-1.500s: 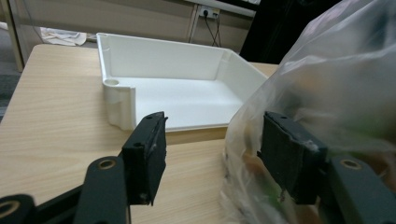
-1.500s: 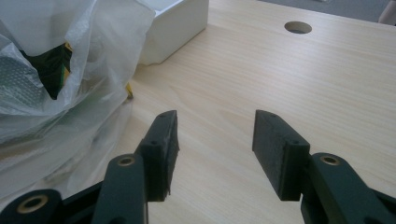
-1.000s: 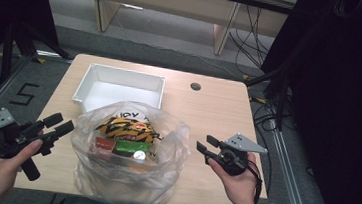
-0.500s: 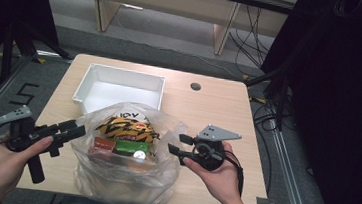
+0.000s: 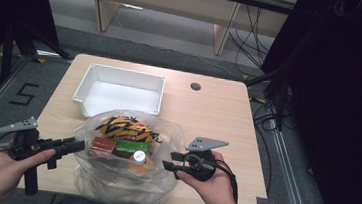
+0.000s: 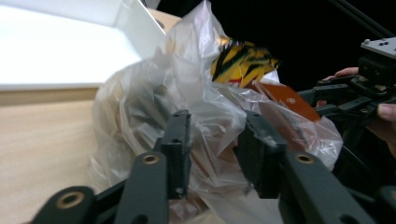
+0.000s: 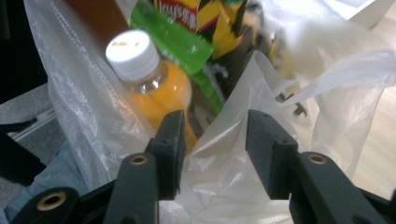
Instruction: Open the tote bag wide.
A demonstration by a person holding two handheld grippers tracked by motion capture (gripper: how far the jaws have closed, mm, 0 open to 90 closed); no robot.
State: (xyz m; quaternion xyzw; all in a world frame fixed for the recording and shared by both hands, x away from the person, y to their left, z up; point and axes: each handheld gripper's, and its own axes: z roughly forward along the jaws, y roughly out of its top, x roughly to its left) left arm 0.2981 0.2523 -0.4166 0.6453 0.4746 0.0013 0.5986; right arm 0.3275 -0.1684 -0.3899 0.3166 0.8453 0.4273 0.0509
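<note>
On the near edge of the light wooden surface (image 5: 218,115) sits a crumpled clear plastic bag (image 5: 121,176), full of snacks and an orange-juice bottle with a white cap (image 7: 135,60). Behind the bag stands a white rectangular plastic tray (image 5: 119,91). Both grippers come at the bag from its two sides. The left gripper (image 5: 71,147) has its jaws spread around a fold of the film and they have just been closing. The right gripper (image 5: 170,161) also has spread jaws that were just closing, with the bag's rim between them, not yet pinched. I judge the step is taking hold of the bag's mouth; next, both jaws must close on the film and pull it apart.
</note>
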